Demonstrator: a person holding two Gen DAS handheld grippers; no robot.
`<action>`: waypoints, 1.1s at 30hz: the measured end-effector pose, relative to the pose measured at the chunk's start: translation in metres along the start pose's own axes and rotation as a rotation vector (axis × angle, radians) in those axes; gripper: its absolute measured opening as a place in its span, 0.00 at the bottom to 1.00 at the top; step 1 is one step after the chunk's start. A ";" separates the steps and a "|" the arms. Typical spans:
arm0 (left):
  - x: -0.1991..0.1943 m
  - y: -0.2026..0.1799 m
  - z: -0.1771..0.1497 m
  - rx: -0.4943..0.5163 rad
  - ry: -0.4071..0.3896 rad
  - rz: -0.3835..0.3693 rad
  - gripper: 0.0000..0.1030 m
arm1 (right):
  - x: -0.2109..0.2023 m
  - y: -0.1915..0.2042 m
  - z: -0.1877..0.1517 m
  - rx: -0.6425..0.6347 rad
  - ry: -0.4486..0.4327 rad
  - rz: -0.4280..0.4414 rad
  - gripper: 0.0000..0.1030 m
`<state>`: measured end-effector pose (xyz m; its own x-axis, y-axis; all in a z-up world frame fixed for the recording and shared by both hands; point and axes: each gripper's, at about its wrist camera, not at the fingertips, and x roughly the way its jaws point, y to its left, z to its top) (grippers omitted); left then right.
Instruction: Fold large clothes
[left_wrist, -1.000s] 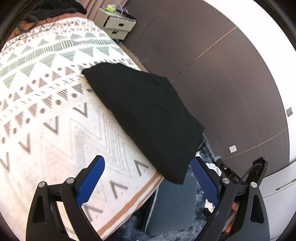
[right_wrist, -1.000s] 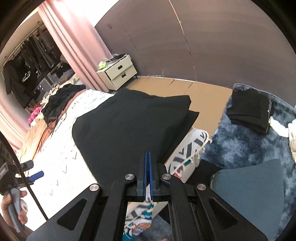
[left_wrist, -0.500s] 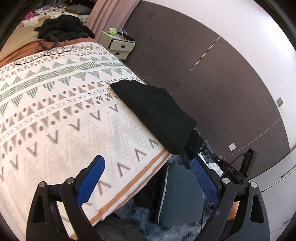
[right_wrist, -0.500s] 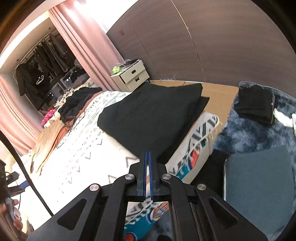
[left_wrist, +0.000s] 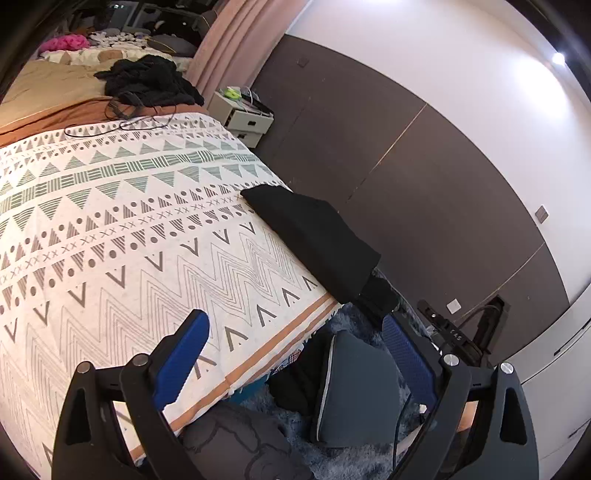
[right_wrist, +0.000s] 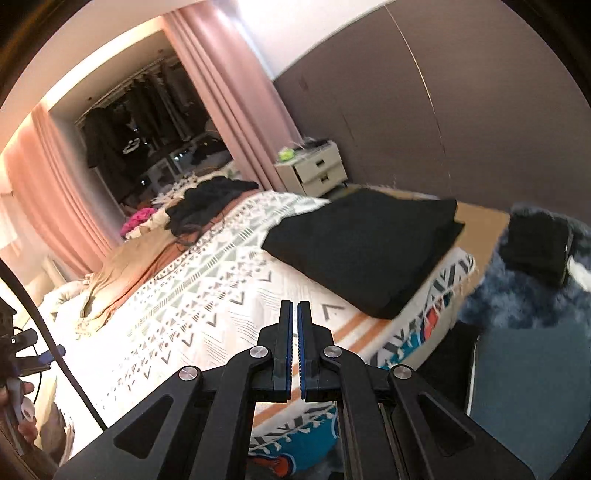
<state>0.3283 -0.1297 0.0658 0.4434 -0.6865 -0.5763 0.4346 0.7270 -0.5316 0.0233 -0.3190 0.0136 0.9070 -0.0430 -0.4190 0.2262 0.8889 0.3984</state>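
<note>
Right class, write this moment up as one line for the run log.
folded black garment: at bed corner, ungripped | left gripper: open, empty | right gripper: shut, empty | unfolded clothes: far end

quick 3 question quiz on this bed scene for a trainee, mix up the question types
1. True or false: the left gripper is open with nothing between its fingers.
2. Where does the folded black garment lie? A) at the bed's corner B) on the nightstand C) on the blue rug
3. Fill in: the right gripper's jaws are nearly ____.

Key: 1 true; 2 A; 3 shut
</note>
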 end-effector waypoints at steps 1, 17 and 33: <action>-0.005 0.001 -0.002 -0.003 -0.008 0.000 0.94 | -0.006 0.003 0.000 -0.008 -0.019 0.001 0.00; -0.068 -0.001 -0.064 -0.004 -0.136 0.041 0.94 | -0.073 0.037 -0.056 -0.275 -0.190 -0.043 0.00; -0.088 -0.022 -0.117 0.059 -0.196 0.054 0.94 | -0.043 -0.008 -0.087 -0.381 -0.048 0.052 0.00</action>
<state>0.1878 -0.0835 0.0552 0.6087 -0.6406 -0.4681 0.4485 0.7645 -0.4630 -0.0482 -0.2848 -0.0426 0.9314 -0.0066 -0.3640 0.0393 0.9958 0.0825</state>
